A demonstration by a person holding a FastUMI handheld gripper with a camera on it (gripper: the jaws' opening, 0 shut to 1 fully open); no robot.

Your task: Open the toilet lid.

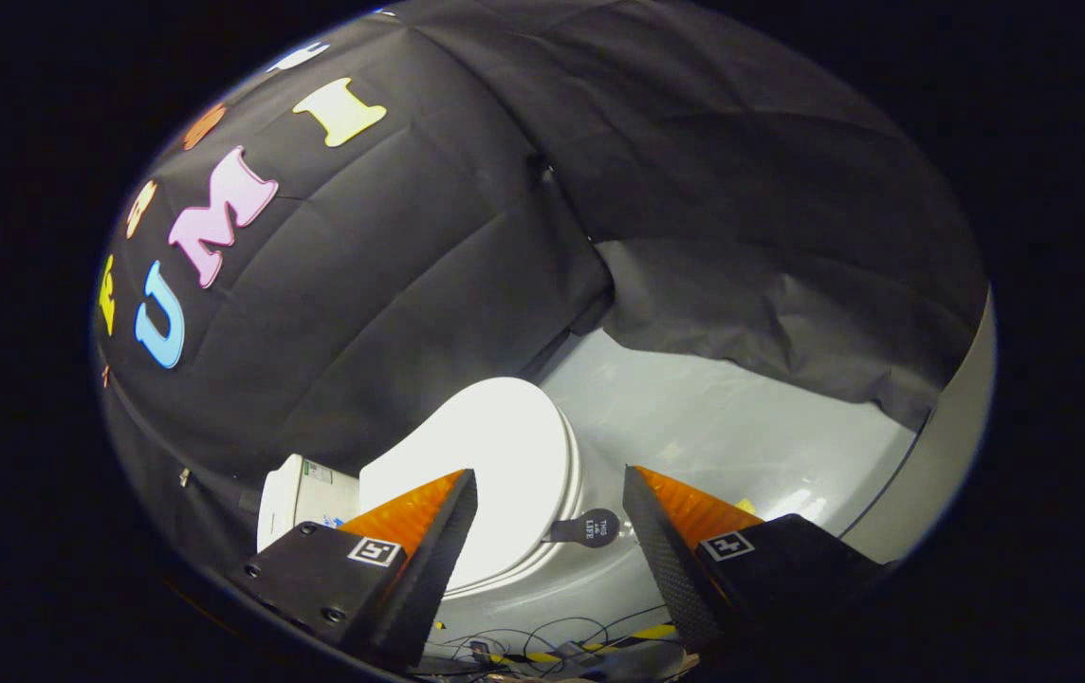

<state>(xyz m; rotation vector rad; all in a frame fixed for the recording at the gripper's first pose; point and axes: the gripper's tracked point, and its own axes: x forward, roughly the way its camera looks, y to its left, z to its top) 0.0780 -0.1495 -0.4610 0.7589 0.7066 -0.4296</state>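
A white toilet stands on the pale floor against the black cloth wall. Its lid lies down flat over the bowl, bright under the light. A small dark round tab sticks out from the lid's front rim, between my two fingers and a little beyond them. The tank shows behind the lid, partly hidden by the left finger. My gripper hovers above and in front of the toilet, open, with nothing between its fingers.
Pale grey floor stretches to the right of the toilet. Black cloth hangs over the walls and drapes down at the right. Dark cables and yellow-black tape lie on the floor below the fingers.
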